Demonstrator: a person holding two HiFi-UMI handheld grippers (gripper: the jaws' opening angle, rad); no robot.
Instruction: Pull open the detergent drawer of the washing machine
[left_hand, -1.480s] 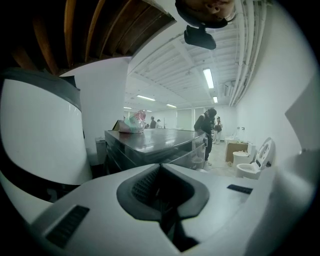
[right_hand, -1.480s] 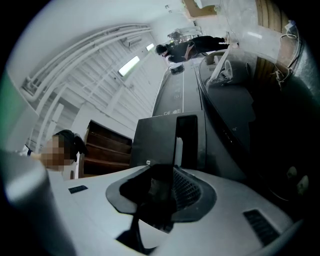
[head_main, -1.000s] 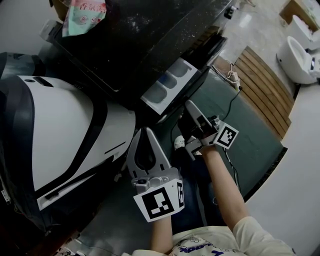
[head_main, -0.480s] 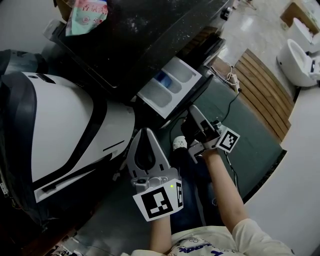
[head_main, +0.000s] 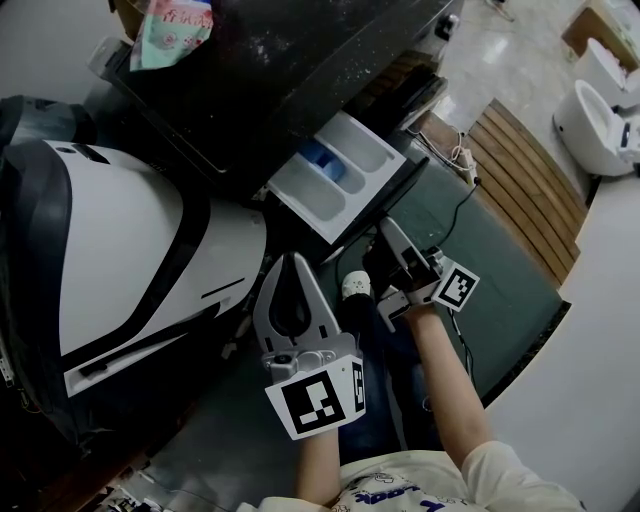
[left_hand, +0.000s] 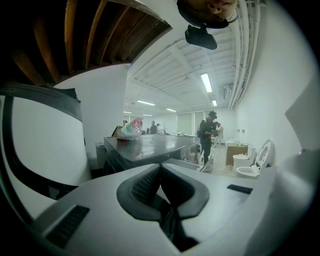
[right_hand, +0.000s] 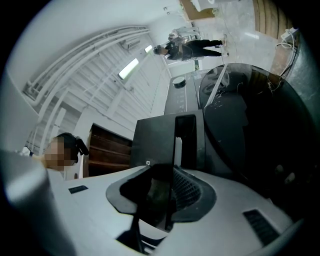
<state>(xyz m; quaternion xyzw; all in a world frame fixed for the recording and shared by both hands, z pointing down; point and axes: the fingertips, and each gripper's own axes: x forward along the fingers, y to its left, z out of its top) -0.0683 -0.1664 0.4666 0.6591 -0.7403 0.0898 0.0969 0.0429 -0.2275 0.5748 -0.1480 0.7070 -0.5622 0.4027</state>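
The dark washing machine fills the top of the head view. Its detergent drawer stands pulled out, showing white compartments and a blue insert. My right gripper is shut on the drawer's dark front panel from below. In the right gripper view that panel sits between the jaws of the right gripper. My left gripper hangs shut and empty below the drawer, apart from it. In its own view, the left gripper has its tips together.
A large white appliance lies at the left. A colourful bag rests on the machine's top. A wooden slat platform, a power strip with cable and a toilet are at the right. A person stands far behind.
The drawer has slid further out of the machine, with more of its white compartments showing. My right gripper has drawn back with it. The left gripper has barely shifted.
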